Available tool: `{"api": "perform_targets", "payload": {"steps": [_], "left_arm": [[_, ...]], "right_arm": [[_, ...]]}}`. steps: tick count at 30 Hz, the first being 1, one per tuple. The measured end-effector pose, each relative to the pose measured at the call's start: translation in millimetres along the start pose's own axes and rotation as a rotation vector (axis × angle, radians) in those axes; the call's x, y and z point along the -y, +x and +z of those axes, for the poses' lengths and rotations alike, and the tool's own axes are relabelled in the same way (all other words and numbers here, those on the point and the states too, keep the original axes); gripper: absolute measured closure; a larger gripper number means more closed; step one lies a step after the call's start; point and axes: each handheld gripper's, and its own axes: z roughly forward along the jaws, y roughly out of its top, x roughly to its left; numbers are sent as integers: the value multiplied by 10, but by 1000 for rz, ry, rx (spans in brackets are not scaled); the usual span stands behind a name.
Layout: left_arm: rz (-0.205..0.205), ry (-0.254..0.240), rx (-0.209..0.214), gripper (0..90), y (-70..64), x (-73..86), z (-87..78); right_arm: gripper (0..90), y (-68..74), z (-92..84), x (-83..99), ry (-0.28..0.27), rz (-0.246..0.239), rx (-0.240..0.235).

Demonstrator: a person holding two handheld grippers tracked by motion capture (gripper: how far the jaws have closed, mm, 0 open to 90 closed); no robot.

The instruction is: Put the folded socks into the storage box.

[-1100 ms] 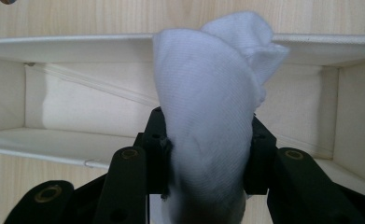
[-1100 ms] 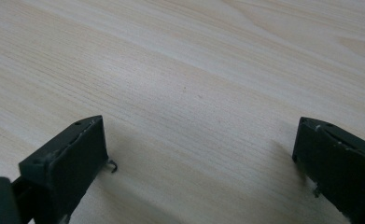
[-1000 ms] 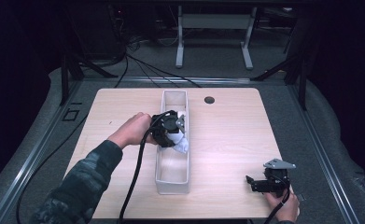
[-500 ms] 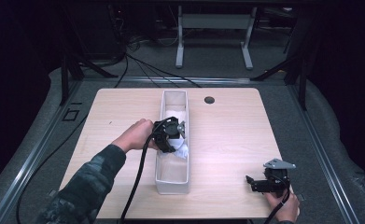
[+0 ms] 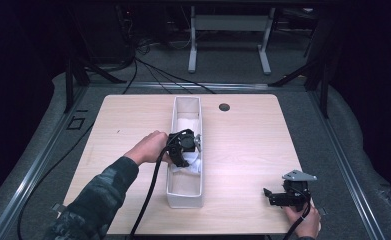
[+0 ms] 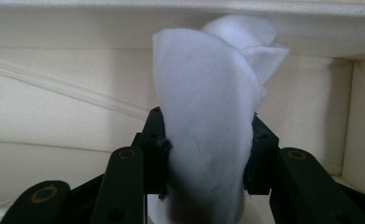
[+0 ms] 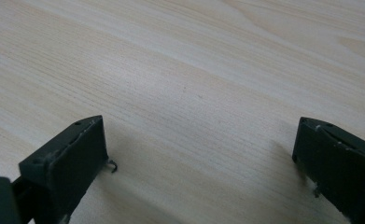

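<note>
A long white fabric bin (image 5: pixel 169 186) stands lengthwise in the middle of the wooden table (image 5: pixel 243 145). My left gripper (image 5: pixel 188 151) reaches into it from the left, shut on a rolled white cloth (image 5: pixel 196 166). In the left gripper view the cloth (image 6: pixel 208 107) bulges up between the pads (image 6: pixel 157 154) of the left gripper (image 6: pixel 203 161), with the bin's inner wall (image 6: pixel 54 107) close behind. My right gripper (image 5: pixel 269 196) rests low at the table's near right corner, open. In the right gripper view the right gripper (image 7: pixel 199 149) has bare wood between its jaws.
More white fabric (image 5: pixel 188 123) lies in the far half of the bin. A dark round cable hole (image 5: pixel 224 107) sits near the table's far edge. Cables trail from both grippers toward the near edge. Grey carpet and metal stands surround the table.
My left hand has sunk, carrying the white cloth from just above the bin's rim down inside it. The right gripper has stayed put.
</note>
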Motion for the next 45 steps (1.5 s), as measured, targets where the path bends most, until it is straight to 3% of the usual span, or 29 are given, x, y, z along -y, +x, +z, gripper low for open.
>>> {"api": "perform_targets", "payload": {"steps": [19, 27, 38, 45], "left_arm": [[1, 33, 25, 579, -20, -12, 216], [-11, 56, 12, 427, -23, -30, 261], [-32, 25, -1, 196, -30, 9, 149], [-46, -16, -22, 163, -40, 41, -75]], "right_arm": [[24, 0, 0, 0, 0, 0, 0], [24, 0, 0, 0, 0, 0, 0], [24, 0, 0, 0, 0, 0, 0], [24, 0, 0, 0, 0, 0, 0]]}}
